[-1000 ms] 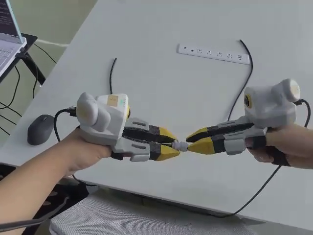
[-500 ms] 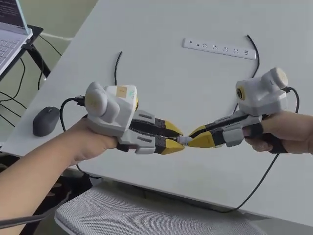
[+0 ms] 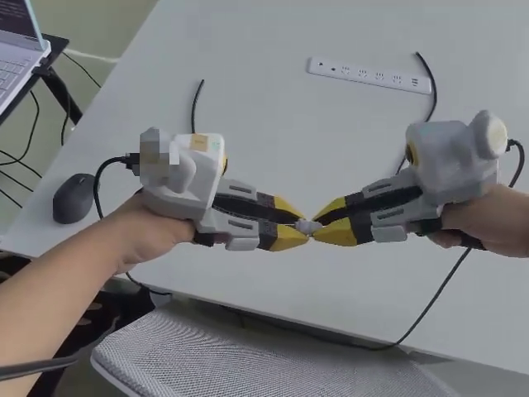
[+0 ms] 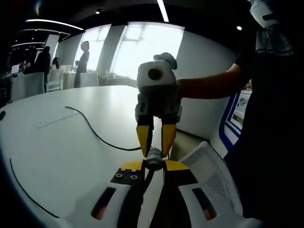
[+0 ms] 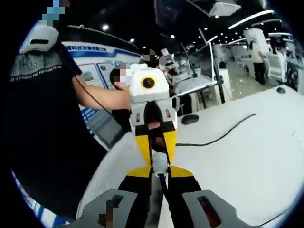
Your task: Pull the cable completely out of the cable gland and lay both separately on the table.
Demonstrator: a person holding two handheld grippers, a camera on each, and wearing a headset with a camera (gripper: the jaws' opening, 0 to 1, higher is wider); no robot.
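Grey-white plastic cable gland (image 3: 308, 225) in the middle.
Left gripper (image 3: 299, 231) and right gripper (image 3: 320, 228) both squeeze it, tip to tip.

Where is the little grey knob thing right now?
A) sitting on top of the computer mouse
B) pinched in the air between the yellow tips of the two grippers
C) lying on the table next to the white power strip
B: the cable gland sits where the tips of the left gripper and the right gripper meet, held up off the table.
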